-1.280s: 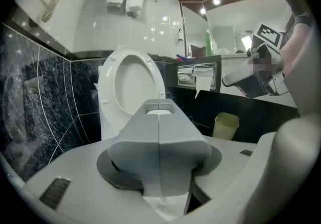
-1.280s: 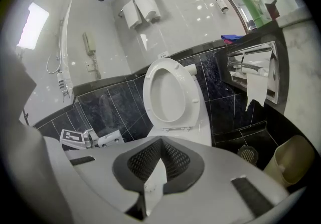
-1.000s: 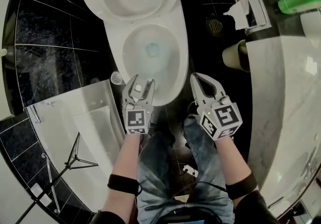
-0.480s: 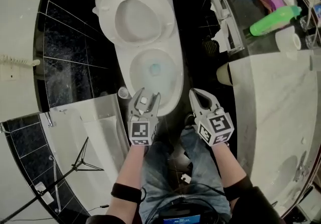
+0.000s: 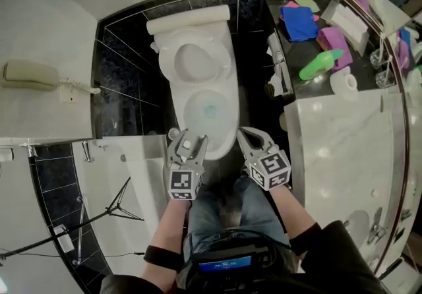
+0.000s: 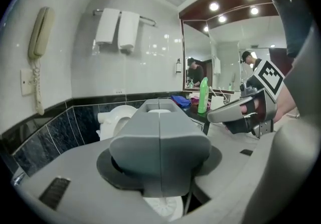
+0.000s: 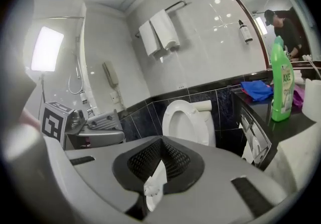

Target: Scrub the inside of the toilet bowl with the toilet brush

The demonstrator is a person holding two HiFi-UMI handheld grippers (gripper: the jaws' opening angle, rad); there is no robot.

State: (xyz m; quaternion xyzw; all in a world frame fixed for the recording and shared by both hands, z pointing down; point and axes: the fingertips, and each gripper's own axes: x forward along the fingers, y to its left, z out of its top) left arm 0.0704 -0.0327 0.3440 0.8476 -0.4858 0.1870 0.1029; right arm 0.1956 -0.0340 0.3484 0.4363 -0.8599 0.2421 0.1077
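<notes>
A small round pot (image 5: 173, 134) stands on the dark floor just left of the toilet's front; I cannot tell whether the brush is in it. Just beside it, the left gripper (image 5: 187, 143) is clamped on 1 grey block (image 6: 159, 142). The toilet bowl (image 5: 210, 113) lies open at centre frame. Below and to its right, the right gripper (image 5: 246, 134) has its 2 jaws together, with nothing held.

Green bottle (image 5: 321, 64) stands on the dark counter (image 5: 304, 49); purple cloth (image 5: 334, 40) just beside it, blue cloth (image 5: 300, 22) near.
</notes>
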